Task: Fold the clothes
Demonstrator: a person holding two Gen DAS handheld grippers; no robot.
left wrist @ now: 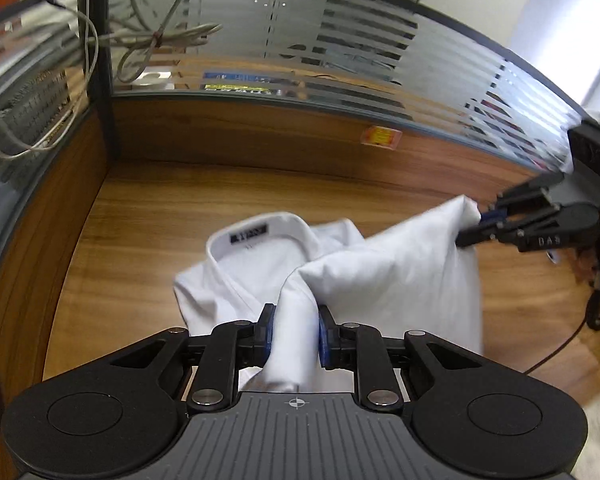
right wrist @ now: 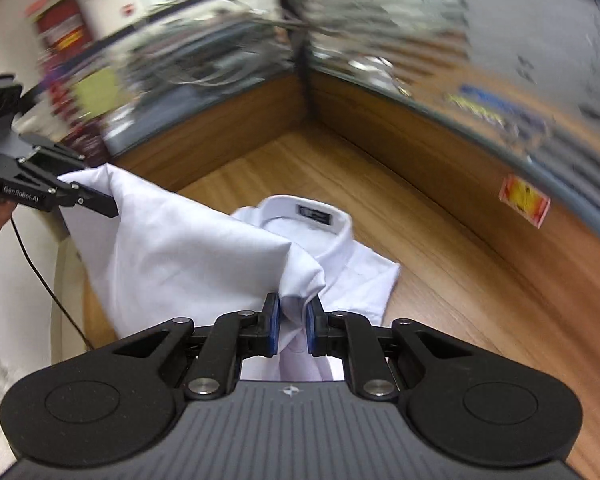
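Note:
A white collared shirt (left wrist: 260,268) lies on the wooden desk, its collar and dark label toward the back panel. Its lower part is lifted off the desk and stretched between both grippers. My left gripper (left wrist: 296,316) is shut on a bunched corner of the white shirt. At the right of the left wrist view, my right gripper (left wrist: 470,230) pinches the other corner. In the right wrist view the shirt (right wrist: 332,264) shows its collar up, my right gripper (right wrist: 293,308) is shut on a fold of it, and my left gripper (right wrist: 108,204) holds the raised corner at the left.
The wooden desk (left wrist: 172,208) is boxed in by wood panels topped with frosted glass (left wrist: 340,52) at the back and left. Loose cables (left wrist: 140,44) hang at the back left. An orange sticker (left wrist: 381,137) is on the back panel. A black cable (left wrist: 560,344) trails at the right.

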